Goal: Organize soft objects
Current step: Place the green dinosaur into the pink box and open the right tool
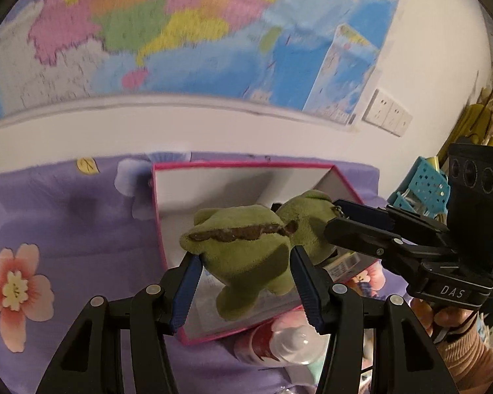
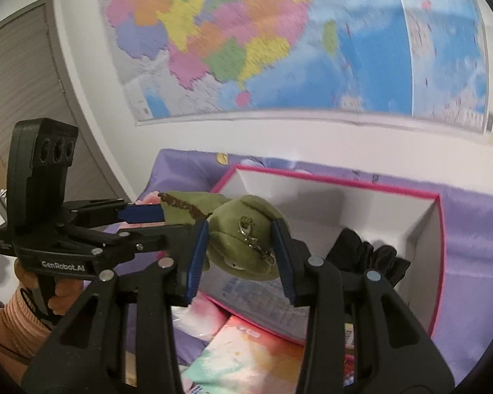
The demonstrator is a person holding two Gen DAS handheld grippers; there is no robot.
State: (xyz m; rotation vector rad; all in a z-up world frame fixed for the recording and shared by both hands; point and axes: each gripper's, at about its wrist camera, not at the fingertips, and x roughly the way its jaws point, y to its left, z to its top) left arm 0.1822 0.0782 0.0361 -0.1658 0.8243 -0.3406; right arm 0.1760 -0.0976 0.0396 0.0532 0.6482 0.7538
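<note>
A green plush toy (image 1: 243, 246) with a brown stitched strip hangs in the air above a white box with a pink rim (image 1: 233, 165). My left gripper (image 1: 244, 292) is shut on its body end. My right gripper (image 2: 241, 261) is shut on its other end, where a small metal keychain clasp (image 2: 251, 236) hangs. The right gripper shows in the left wrist view (image 1: 345, 216) at the right, the left gripper in the right wrist view (image 2: 154, 220) at the left. The box (image 2: 440, 229) sits on a purple flowered cloth and holds a black fabric item (image 2: 368, 256).
A purple flowered cloth (image 1: 65, 216) covers the surface against a white wall with a large map (image 1: 180, 32). A clear bottle with a red label (image 1: 279, 341) lies near the box's front. A colourful packet (image 2: 246, 354) lies in front of the box. A blue perforated basket (image 1: 423, 184) stands at the right.
</note>
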